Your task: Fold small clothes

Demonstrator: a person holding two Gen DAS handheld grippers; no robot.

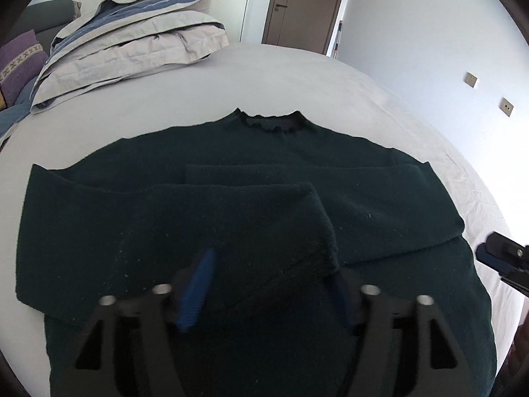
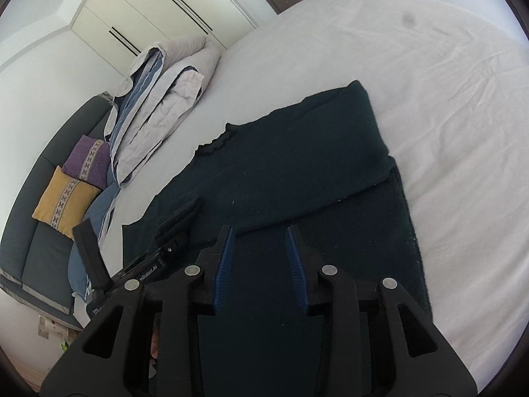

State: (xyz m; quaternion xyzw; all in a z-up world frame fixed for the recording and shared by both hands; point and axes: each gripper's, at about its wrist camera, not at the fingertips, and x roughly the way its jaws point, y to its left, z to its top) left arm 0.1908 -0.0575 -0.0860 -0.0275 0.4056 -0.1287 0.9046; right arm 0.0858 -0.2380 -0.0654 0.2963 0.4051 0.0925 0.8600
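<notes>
Left wrist view: dark green sweater [image 1: 251, 225] lies flat on the bed [image 1: 297, 79], both sleeves folded across the chest. Left tool [image 1: 267, 284] gapes over the near cuff [image 1: 310, 258], gripping nothing; right tool [image 2: 260, 264] likewise open, empty. Body folds remain.

Both tools are matte black plastic. The left gripper [image 1: 267, 284] has two angular, cut-out arms, each studded with round silver pins, and ridged blue pads [image 1: 195, 292] lining the fingers. The right gripper [image 2: 261, 264] is built the same way: black triangular linkages, four silver pins, ribbed blue pads [image 2: 224, 264]. Small white lettering marks one black body, too small to read.
</notes>
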